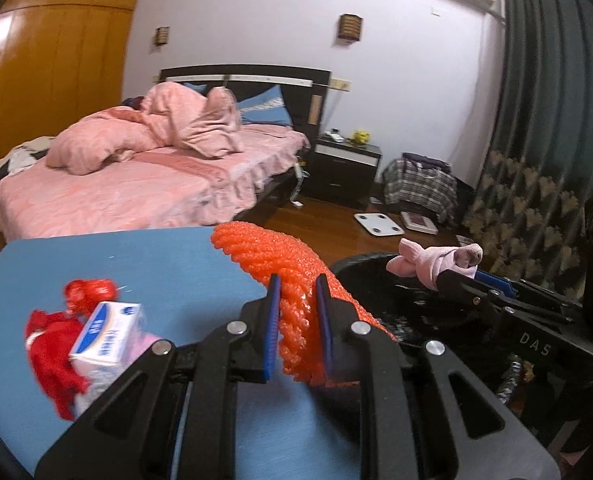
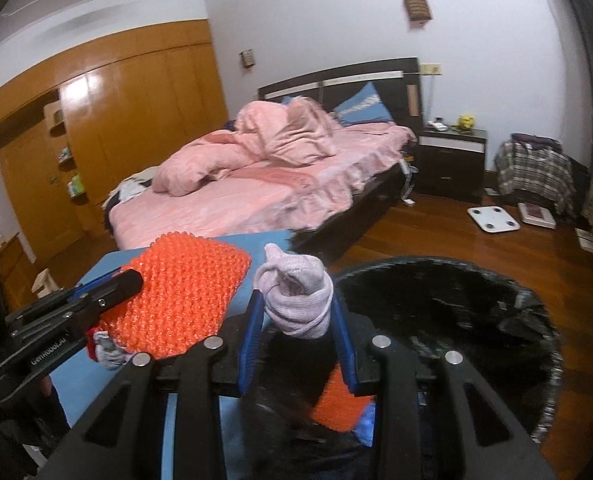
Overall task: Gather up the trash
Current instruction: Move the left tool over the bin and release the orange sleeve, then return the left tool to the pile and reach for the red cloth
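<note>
A blue round table (image 1: 144,264) fills the lower left; a black-lined bin (image 2: 456,304) sits lower right. The left gripper (image 1: 296,296) has its jaws pinched on an orange bumpy foam net (image 1: 280,256) at centre. The right gripper (image 2: 296,320) has its jaws clamped around a knotted pale pink sock (image 2: 296,296).
</note>
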### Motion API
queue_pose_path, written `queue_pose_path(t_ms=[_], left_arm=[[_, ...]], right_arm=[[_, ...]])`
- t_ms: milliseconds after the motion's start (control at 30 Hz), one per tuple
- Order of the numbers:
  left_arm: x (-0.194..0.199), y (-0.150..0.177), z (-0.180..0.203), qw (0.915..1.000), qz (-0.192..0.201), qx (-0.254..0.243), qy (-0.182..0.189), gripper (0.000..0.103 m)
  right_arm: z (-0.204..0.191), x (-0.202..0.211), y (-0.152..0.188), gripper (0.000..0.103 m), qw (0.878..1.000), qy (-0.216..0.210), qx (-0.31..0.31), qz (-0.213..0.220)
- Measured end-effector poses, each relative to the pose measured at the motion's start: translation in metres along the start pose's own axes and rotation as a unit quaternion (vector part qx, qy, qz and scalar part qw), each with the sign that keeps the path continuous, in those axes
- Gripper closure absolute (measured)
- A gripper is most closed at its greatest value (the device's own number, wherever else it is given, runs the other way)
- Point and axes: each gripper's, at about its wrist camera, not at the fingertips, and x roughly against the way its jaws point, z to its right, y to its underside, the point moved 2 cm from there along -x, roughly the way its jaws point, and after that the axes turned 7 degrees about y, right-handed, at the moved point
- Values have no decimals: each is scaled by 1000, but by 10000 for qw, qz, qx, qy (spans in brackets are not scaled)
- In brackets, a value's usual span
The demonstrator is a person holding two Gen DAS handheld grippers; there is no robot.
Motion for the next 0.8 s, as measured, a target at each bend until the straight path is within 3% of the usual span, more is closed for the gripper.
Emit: queue_pose_path(t_ms=[333,400,500,533,700,800], left_arm=[[-48,1,58,9979,-215,-308,524,86],[-60,2,66,9967,-325,-338,666,81],[-70,7,72,9954,-432,-325,789,60],[-72,9,74,9954,-466,-332,773,53],[-66,15,68,9967,-422,-358,595,39],[-56,14,57,9984,-325,-316,335,23]], right_arm=[[66,14,6,69,9978,604,-279,30],[78,15,9,69,9966,754,-319,-9],[94,15,12,64,9944,995,-361,-54],[97,15,12,57,9939,1035,-380,-57],[106,22,13,26,9913,1224,-481,64],[100,22,12,10,9912,1209,-520,112]])
